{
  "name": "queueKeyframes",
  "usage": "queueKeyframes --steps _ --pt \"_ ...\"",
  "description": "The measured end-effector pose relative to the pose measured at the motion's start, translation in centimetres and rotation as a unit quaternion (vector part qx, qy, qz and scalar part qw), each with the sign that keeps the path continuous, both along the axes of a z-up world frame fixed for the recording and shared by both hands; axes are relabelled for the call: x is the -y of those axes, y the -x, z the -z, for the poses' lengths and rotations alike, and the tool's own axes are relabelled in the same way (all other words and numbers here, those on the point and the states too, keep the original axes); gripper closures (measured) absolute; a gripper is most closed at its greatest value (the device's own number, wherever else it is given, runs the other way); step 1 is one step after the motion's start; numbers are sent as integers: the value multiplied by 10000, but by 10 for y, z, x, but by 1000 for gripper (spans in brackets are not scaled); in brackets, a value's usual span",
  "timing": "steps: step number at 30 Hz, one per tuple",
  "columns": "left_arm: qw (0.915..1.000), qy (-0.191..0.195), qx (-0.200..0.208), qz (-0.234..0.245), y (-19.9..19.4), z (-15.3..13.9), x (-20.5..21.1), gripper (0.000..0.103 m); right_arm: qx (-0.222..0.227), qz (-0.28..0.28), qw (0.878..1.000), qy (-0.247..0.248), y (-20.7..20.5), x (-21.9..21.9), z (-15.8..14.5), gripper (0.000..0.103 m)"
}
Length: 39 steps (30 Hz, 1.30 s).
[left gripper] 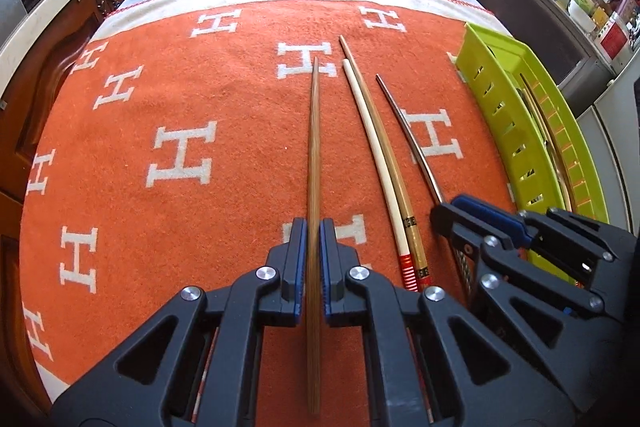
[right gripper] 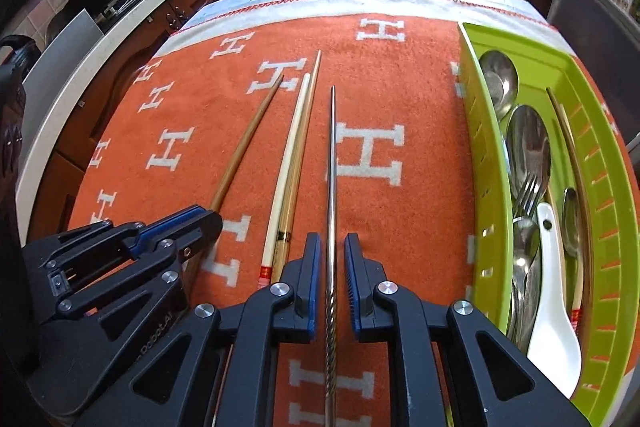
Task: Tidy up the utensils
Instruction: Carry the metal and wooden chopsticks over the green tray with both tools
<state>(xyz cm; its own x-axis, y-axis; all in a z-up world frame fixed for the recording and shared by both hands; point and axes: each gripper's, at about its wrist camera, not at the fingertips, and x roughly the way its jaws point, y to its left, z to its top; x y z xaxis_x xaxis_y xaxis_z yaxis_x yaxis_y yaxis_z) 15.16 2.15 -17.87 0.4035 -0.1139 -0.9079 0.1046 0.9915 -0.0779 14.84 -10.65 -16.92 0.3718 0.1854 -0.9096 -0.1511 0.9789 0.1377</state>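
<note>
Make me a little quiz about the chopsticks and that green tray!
1. True or false: the left hand-held gripper is closed on the long brown wooden chopstick.
2. Where does the white ceramic soup spoon lie? A in a cup; B in the lime-green plastic tray; C on the floor.
3. Which side's tool has the thin silver metal chopstick between its open fingers?
Key: 1 true; 2 B; 3 the right hand-held gripper.

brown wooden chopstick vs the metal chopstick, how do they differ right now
The brown wooden chopstick is matte with a smooth shaft; the metal chopstick is shiny silver with a twisted grip end. The wooden one sits clamped in the left gripper; the metal one lies between the right gripper's pads, with gaps either side. Both point away across the orange cloth.
</note>
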Motion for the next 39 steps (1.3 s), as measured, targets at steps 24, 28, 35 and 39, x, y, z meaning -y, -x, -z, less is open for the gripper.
queueKeyframes --steps 24,28,35,39 --pt "9985 437 315 -7 18 -30 3 99 294 316 9983 -386 23 19 -26 98" --pt "9982 474 355 120 22 -53 18 99 527 409 9962 -553 34 33 -52 98" --pt "9960 658 405 446 22 -92 64 99 850 768 9916 -608 45 82 -89 98" --pt "9953 690 295 609 15 -99 101 99 890 1003 9897 -502 47 122 -95 98"
